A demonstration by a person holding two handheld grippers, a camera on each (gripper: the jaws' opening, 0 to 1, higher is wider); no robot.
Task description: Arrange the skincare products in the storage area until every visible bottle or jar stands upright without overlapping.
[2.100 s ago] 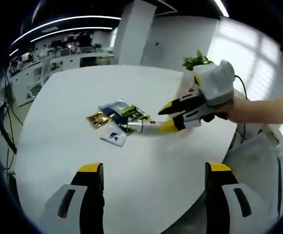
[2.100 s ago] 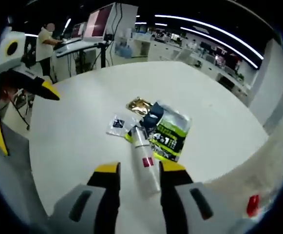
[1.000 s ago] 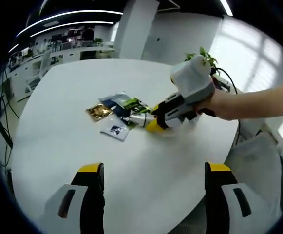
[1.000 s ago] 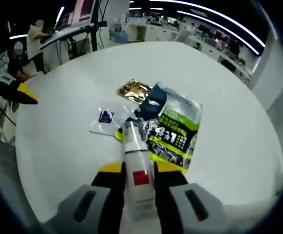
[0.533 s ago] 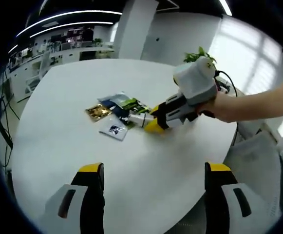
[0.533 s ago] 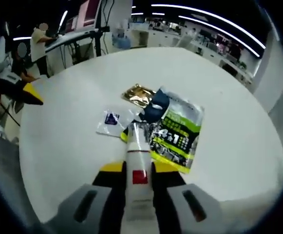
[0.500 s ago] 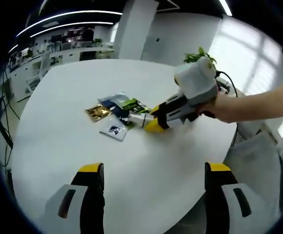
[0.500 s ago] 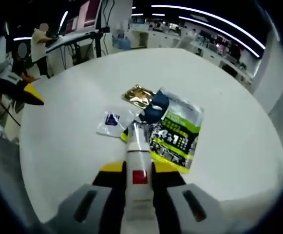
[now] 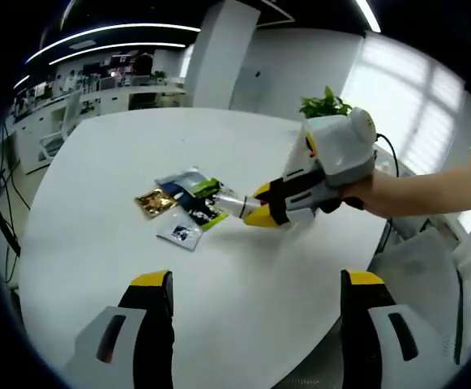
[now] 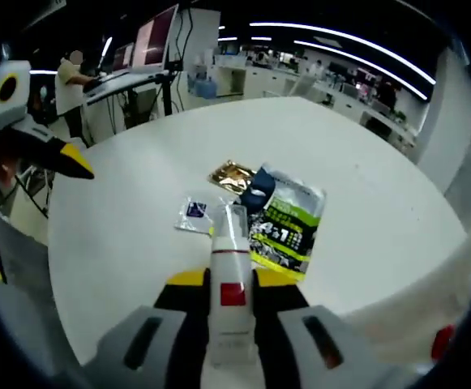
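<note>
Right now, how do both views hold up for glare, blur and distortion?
Left gripper view: windows at right blow out, strong fisheye curve on the table, the tube small but legible. Right gripper view: ceiling strips glare, the tube sharp, sachet print soft.

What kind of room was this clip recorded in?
Most likely an open-plan office. A big white table stands in front of rows of desks under long ceiling light strips, with monitors on a desk and a potted plant by the window.
</note>
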